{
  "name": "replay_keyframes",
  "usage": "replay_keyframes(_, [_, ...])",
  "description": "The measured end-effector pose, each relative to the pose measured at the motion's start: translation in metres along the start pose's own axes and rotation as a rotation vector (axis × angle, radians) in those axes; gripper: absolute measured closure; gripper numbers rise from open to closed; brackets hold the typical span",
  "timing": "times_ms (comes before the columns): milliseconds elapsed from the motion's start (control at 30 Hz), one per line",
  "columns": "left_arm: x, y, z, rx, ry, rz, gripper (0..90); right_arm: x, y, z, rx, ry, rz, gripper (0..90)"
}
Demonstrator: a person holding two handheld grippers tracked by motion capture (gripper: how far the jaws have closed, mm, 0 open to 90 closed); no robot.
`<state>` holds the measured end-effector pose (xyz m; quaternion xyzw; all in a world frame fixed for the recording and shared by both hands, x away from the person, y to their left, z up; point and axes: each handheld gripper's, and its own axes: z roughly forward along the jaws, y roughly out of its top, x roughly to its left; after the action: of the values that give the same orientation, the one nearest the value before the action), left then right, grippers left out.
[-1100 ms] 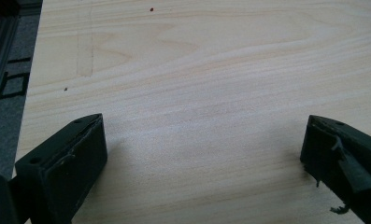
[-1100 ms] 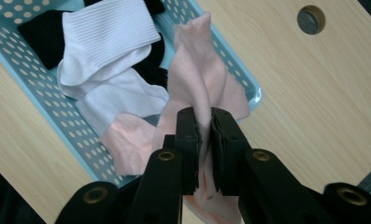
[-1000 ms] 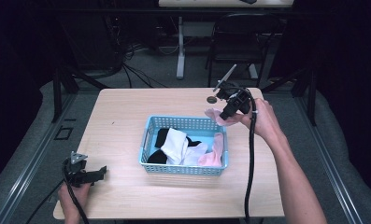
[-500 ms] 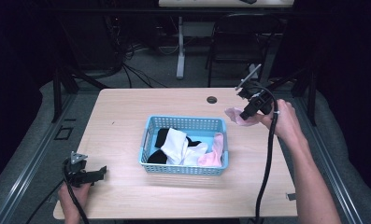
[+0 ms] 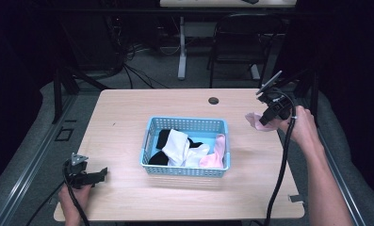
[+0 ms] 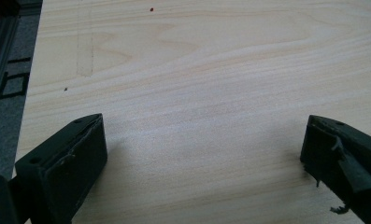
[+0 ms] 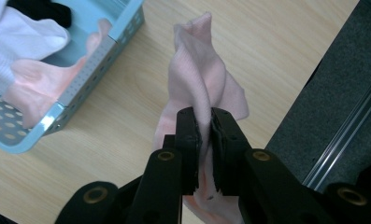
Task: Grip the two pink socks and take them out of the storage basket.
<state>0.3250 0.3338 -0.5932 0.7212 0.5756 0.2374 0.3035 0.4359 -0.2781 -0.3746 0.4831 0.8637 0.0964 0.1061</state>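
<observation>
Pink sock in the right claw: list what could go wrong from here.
1. The right claw pinches only a fold of the pink sock, so the sock could slip out while carried.
2. The sock is near the table's right edge; dropped there, it could fall to the floor.
3. Another pink sock drapes over the basket rim, so a low pass could snag it.

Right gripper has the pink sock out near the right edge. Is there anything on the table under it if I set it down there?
Nothing visible. The right gripper pinches the pink sock over bare table, right of the blue basket. The table's round hole lies farther back.
</observation>
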Motion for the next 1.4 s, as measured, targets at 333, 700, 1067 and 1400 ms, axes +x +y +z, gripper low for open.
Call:
replay_keyframes(333, [0.0, 0.0, 0.0, 0.0, 0.0, 0.0, 0.6, -0.014, -0.017, 0.049, 0.071, 0.015, 0.059, 81.8])
replay_keyframes(700, [0.0, 0.0, 0.0, 0.0, 0.0, 0.0, 0.6, -0.008, -0.026, 0.099, 0.122, 0.071, 0.067, 81.6])
replay_keyframes(1067, [0.0, 0.0, 0.0, 0.0, 0.0, 0.0, 0.6, -0.003, -0.03, 0.135, 0.161, 0.106, 0.081, 80.5])
replay_keyframes(1400, [0.0, 0.0, 0.0, 0.0, 0.0, 0.0, 0.6, -0.004, -0.036, 0.152, 0.175, 0.121, 0.093, 79.3])
